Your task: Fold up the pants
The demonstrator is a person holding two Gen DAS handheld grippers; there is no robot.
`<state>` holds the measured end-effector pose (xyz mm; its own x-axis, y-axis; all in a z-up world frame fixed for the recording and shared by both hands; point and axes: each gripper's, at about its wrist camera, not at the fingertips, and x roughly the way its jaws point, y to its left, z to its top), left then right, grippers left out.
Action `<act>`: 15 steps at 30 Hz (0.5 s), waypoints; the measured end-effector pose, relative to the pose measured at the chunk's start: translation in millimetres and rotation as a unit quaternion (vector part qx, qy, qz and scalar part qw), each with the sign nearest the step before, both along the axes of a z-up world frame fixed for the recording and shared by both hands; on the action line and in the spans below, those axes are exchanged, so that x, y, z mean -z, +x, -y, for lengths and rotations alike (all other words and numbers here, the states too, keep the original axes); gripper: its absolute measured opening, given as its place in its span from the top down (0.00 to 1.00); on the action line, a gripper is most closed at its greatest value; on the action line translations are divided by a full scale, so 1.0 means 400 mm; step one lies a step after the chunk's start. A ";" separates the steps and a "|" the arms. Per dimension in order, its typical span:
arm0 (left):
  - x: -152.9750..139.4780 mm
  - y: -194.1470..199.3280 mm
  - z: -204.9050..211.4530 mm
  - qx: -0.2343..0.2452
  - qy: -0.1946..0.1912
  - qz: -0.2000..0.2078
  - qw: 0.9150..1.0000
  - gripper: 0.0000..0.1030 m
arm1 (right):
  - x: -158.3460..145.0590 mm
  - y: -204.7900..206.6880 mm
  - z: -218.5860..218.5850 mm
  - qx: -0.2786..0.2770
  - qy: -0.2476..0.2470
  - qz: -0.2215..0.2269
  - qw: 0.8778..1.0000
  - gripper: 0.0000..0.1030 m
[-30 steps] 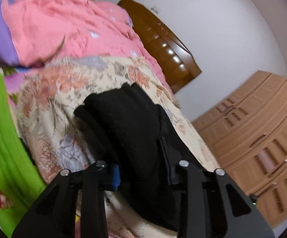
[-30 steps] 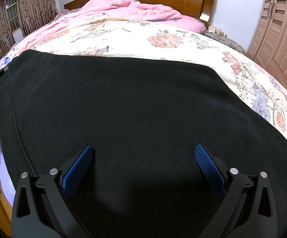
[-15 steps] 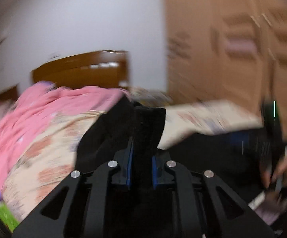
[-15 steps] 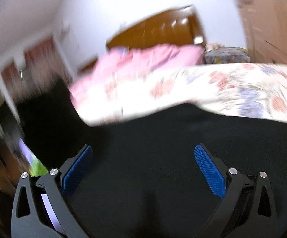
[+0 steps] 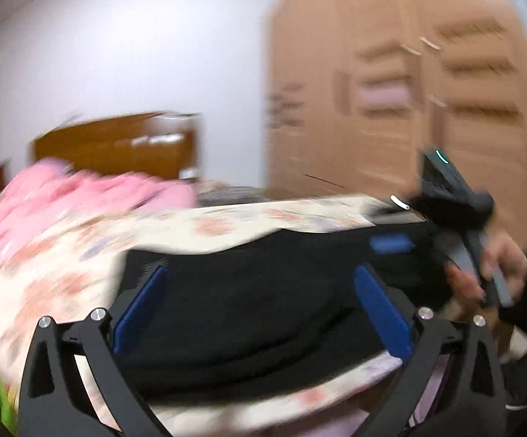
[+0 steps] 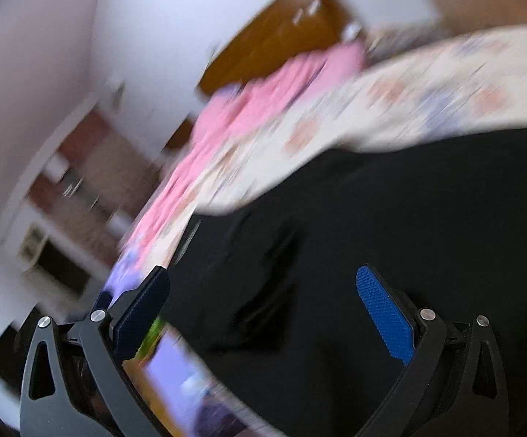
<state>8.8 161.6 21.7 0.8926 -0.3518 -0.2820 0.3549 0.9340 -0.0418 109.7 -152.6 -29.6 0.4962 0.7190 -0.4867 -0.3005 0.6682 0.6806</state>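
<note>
The black pants (image 5: 245, 313) lie folded over on the floral bed sheet (image 5: 63, 255). My left gripper (image 5: 260, 273) hovers just above them, its jaws opening wide; the cloth lies below, not pressed by the blue pads. In the right wrist view the pants (image 6: 409, 218) fill the lower right, and my right gripper (image 6: 262, 273) stands open over them with nothing pinched. The right gripper (image 5: 391, 244) also shows at the right of the left wrist view, held by a hand (image 5: 507, 258). Both views are blurred.
A pink quilt (image 5: 63, 196) lies towards the brown headboard (image 5: 117, 145). A light wooden wardrobe (image 5: 409, 91) stands beyond the bed's right side. Purple and green things (image 6: 176, 375) show at the bed's near edge. Shelving (image 6: 74, 189) stands against the left wall.
My left gripper was shut on a raised fold of the pants; it has let go and spread wide, and the fold now lies flat. The right wrist view has rolled.
</note>
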 end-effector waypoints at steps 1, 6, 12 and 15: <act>0.020 0.003 -0.068 -0.051 0.002 -0.022 0.998 0.01 | 0.012 0.005 -0.041 -0.028 -0.007 -0.022 0.999 0.04; 0.095 0.002 -0.205 -0.149 0.024 -0.088 0.985 0.02 | 0.077 0.013 -0.192 -0.098 -0.034 -0.093 0.990 0.04; 0.157 0.018 -0.181 -0.130 0.029 -0.107 0.985 0.02 | 0.080 0.087 -0.276 -0.077 -0.021 -0.094 0.992 0.20; 0.183 0.044 -0.150 -0.116 0.056 -0.117 0.985 0.02 | 0.112 0.097 -0.283 -0.055 -0.038 -0.091 0.994 0.59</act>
<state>26.4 221.7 -51.4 0.8511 -0.1018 -0.5150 0.1247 0.9921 0.0101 148.5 -39.3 -74.5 0.3153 0.7219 -0.6160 -0.2509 0.6894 0.6795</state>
